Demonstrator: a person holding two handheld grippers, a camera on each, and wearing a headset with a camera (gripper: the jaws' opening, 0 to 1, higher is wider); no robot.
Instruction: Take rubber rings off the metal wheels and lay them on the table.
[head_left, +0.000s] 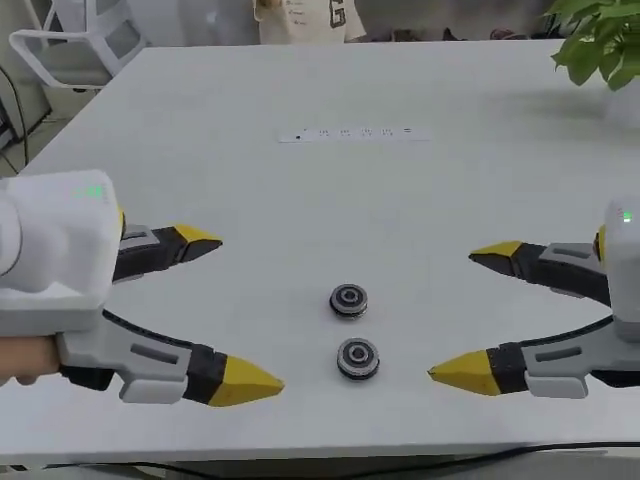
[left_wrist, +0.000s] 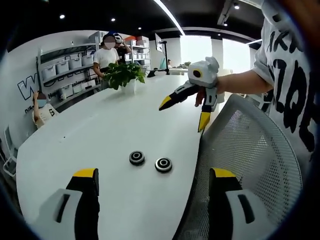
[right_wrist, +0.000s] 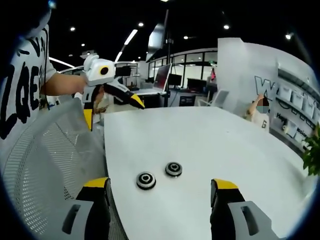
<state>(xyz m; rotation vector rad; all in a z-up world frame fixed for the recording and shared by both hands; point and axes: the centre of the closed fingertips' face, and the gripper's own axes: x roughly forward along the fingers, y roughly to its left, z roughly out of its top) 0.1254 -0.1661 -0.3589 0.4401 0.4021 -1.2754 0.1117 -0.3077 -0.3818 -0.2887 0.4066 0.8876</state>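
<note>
I see the far wheel (head_left: 348, 300) and the near wheel (head_left: 358, 358) lying flat, close together, by the front edge of the table (head_left: 250, 170), dark rings (head_left: 342, 359) still on. My left gripper (head_left: 245, 310) and right gripper (head_left: 455, 315) flank them, jaws wide, holding nothing. A white pot (left_wrist: 129, 88) at the far right corner holds a plant (left_wrist: 120, 74).

— The table (head_left: 420, 170): a smooth, matt top, barely any glare.
— And the far wheel (head_left: 348, 300) and near wheel (head_left: 358, 358)?
— Shiny metal middles, dull dark rubber around them.
— The left gripper (head_left: 245, 311) and right gripper (head_left: 452, 315) look like smooth plastic (slightly glossy).
— The chair back (left_wrist: 250, 145) is open woven mesh.
</note>
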